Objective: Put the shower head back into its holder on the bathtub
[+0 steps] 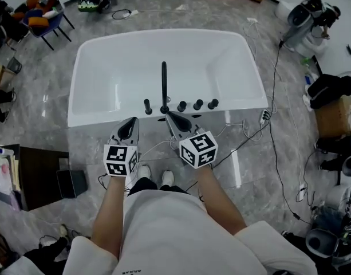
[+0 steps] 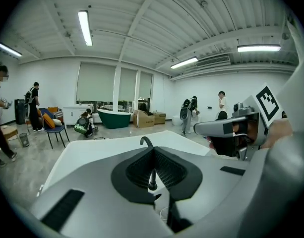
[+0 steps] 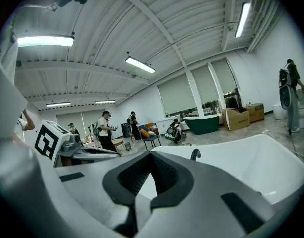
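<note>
Two hand-held grippers [image 1: 131, 121] [image 1: 169, 115] (closed), one bathtub [image 1: 164, 34].

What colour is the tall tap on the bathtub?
The tap is black, clearest in the head view.

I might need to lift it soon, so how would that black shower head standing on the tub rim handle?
The shower head looks like a slim, hard black rod, so probably stiff and fairly light. Its smooth round surface may slip between jaws. Standing upright on the bathtub rim, it could tip if pushed sideways.
</note>
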Demonstrator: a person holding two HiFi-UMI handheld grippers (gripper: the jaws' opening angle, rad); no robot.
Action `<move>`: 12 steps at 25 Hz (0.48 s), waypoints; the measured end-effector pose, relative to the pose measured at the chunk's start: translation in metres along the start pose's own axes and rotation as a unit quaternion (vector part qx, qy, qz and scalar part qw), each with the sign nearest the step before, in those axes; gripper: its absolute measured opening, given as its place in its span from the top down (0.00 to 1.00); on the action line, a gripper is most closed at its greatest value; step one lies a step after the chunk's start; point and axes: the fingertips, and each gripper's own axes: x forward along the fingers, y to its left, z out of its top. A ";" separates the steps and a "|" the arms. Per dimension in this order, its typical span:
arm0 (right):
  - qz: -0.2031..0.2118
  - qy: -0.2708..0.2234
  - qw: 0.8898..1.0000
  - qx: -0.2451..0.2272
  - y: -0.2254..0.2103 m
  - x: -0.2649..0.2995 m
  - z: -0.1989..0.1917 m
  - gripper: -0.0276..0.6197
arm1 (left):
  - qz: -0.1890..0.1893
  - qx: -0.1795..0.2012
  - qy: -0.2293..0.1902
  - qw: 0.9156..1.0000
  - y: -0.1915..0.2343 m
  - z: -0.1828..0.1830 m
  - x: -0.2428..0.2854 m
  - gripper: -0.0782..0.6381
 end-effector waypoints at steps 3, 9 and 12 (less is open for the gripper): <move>-0.003 -0.015 1.000 -0.011 0.006 -0.004 0.020 0.93 | -0.003 -0.003 -0.025 1.000 0.005 0.023 -0.006 0.88; -0.018 -0.053 0.998 -0.024 0.023 -0.014 0.065 0.93 | -0.022 -0.002 -0.070 0.997 0.019 0.072 -0.027 0.88; -0.023 -0.072 0.997 -0.032 0.034 -0.021 0.084 0.93 | -0.030 0.003 -0.081 0.996 0.027 0.086 -0.039 0.88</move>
